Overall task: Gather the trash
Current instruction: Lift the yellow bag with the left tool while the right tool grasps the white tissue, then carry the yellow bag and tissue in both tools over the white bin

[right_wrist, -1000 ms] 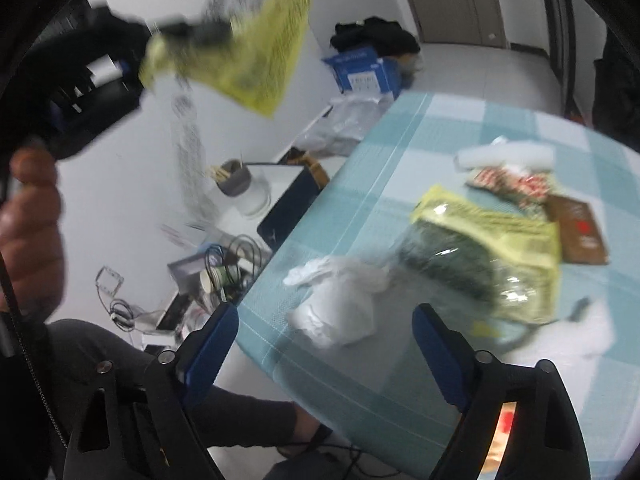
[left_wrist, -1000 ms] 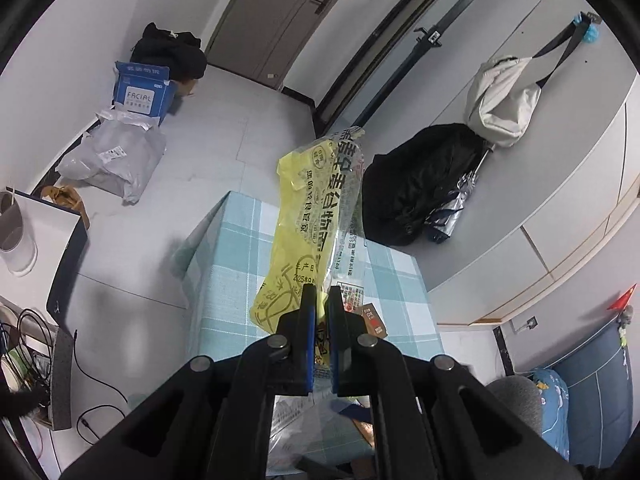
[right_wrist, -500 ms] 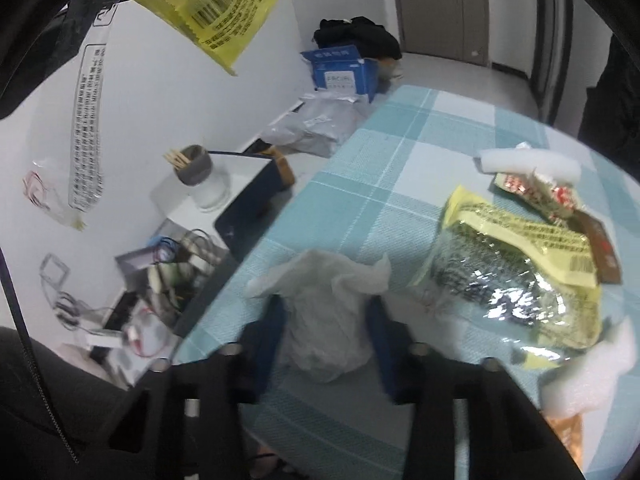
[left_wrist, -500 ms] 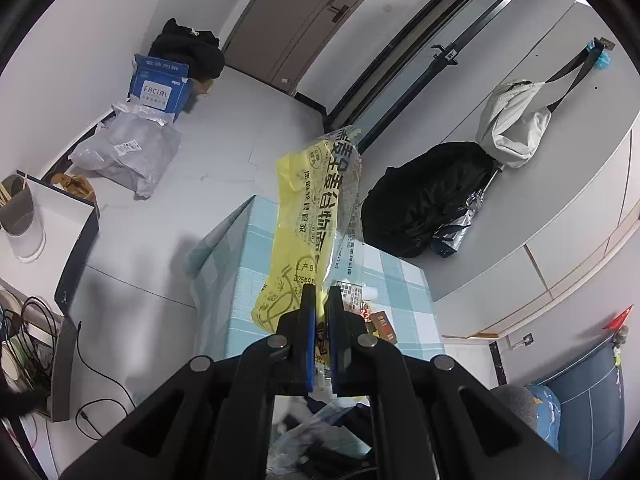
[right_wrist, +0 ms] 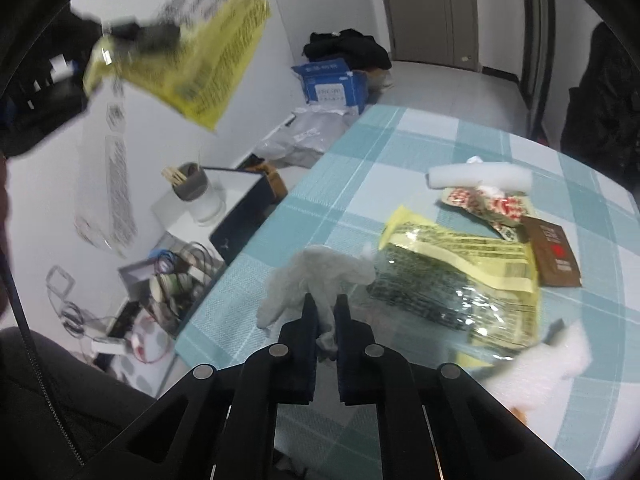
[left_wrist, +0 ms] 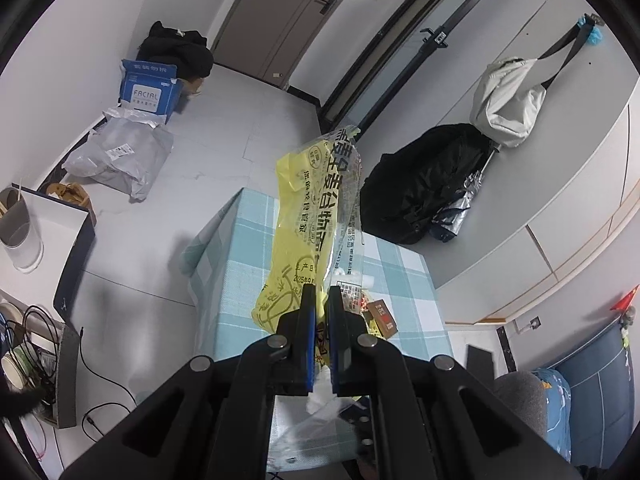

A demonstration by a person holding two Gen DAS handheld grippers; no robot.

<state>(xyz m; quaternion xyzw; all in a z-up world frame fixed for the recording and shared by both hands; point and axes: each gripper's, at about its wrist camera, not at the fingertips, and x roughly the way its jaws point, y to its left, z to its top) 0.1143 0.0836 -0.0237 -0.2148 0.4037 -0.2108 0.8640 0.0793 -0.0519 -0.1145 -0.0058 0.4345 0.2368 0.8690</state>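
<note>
Both grippers pinch trash over the checked tabletop.

The right gripper (right_wrist: 323,300) has just closed its fingers on a crumpled white tissue (right_wrist: 316,276) near the tabletop (right_wrist: 360,152) edge closest to the person. The left gripper (left_wrist: 320,300) grips a yellow wrapper (left_wrist: 308,216) by its lower end, the wrapper's long axis standing upright above the table. A yellow packet (right_wrist: 456,276), brown sachet (right_wrist: 554,256) and white foam roll (right_wrist: 480,178) lie beyond; the far tabletop is bare.

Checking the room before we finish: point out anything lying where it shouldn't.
Trash litters the table: yellow wrapper, red-white wrapper, brown packet, foam roll. A grey parcel lies on the floor.
</note>
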